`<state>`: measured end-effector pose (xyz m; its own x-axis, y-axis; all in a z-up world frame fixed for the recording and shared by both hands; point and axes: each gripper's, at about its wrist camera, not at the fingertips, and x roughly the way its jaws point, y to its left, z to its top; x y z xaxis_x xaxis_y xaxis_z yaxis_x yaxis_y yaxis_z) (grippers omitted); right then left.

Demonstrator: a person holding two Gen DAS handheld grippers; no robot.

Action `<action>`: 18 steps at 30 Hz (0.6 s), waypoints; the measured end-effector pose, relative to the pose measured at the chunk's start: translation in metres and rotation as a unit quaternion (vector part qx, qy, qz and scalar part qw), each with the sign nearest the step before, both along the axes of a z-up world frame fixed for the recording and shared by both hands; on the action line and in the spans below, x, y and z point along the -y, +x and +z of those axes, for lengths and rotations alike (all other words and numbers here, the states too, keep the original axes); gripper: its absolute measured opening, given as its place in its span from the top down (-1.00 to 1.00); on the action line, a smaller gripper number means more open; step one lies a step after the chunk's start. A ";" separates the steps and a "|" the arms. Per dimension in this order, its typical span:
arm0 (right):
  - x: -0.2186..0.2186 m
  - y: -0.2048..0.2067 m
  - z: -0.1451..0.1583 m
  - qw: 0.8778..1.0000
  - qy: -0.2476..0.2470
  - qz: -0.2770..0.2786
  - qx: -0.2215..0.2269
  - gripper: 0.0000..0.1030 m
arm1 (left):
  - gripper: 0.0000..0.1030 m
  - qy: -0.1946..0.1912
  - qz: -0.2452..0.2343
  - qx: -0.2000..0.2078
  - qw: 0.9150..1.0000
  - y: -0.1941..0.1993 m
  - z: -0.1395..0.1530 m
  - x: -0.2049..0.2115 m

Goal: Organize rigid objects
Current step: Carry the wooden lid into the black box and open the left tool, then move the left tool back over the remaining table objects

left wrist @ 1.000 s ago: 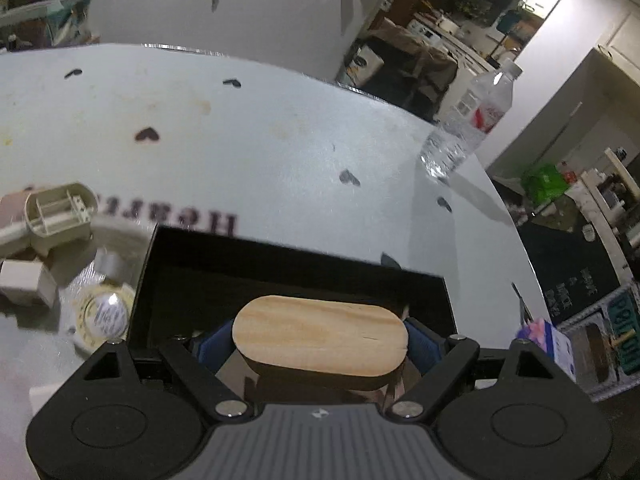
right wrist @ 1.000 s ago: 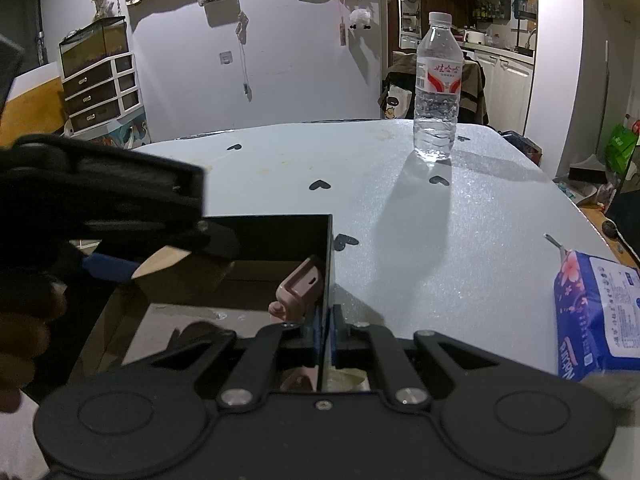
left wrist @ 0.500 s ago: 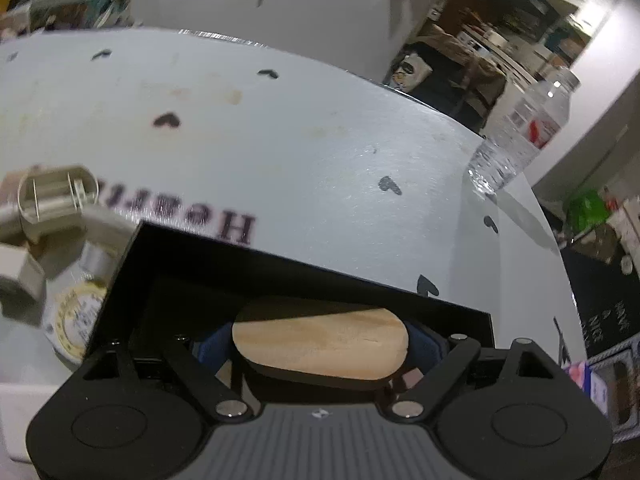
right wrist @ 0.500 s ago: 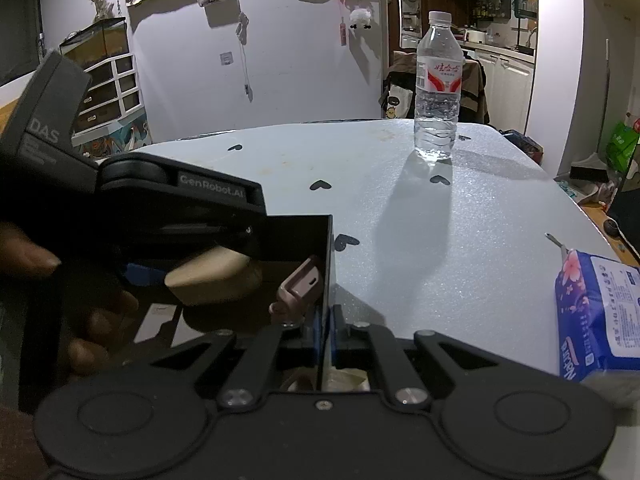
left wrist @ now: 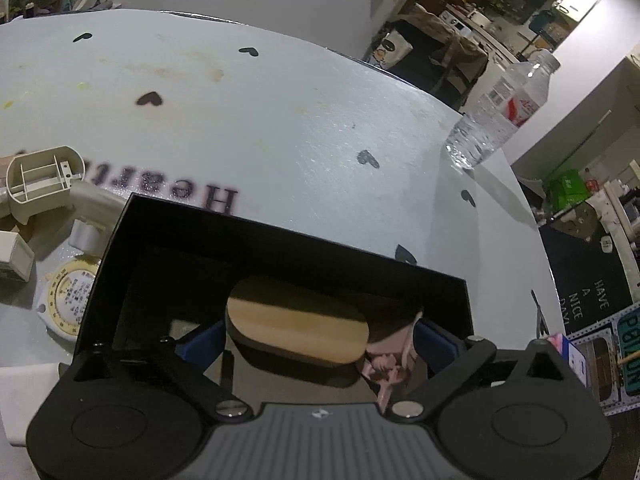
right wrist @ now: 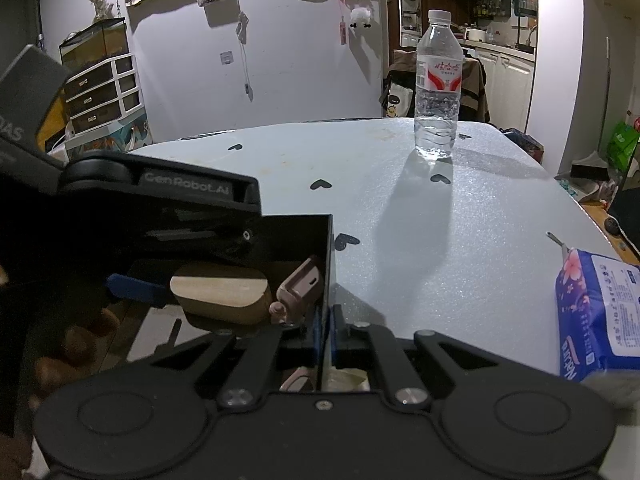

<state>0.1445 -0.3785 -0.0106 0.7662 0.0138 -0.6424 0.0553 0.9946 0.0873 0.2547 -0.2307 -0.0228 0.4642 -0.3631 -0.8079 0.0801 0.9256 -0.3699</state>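
A black open box [left wrist: 280, 248] stands on the white table. My left gripper [left wrist: 316, 336] reaches down into it. An oval wooden block [left wrist: 296, 322] lies between its blue fingers, low in the box; the right finger stands apart from the block, with a pink plastic piece [left wrist: 390, 360] in the gap. In the right wrist view the block [right wrist: 220, 292] and pink piece [right wrist: 302, 286] sit inside the box. My right gripper [right wrist: 325, 326] is shut on the box's right wall [right wrist: 329, 264].
A water bottle [right wrist: 437, 88] stands far on the table. A blue tissue pack [right wrist: 596, 316] lies at the right edge. Beige plastic parts [left wrist: 44, 180] and a round yellow dial [left wrist: 68, 300] lie left of the box.
My left gripper has lowered the wooden block from above the box rim down inside the box and its fingers have spread wider. The right gripper has stayed on the box wall.
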 end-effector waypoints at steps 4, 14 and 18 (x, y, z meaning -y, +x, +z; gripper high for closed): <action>0.001 0.000 0.000 1.000 0.000 0.000 0.000 0.89 | -0.94 -0.001 -0.011 0.001 1.000 -0.005 0.004 0.000; 0.001 0.000 0.000 1.000 0.003 0.000 0.001 0.89 | -1.00 0.004 -0.042 0.028 0.999 -0.029 0.031 -0.005; 0.001 0.000 -0.001 1.000 0.002 -0.001 0.000 0.89 | -1.00 0.007 -0.056 0.045 0.997 -0.041 0.044 -0.011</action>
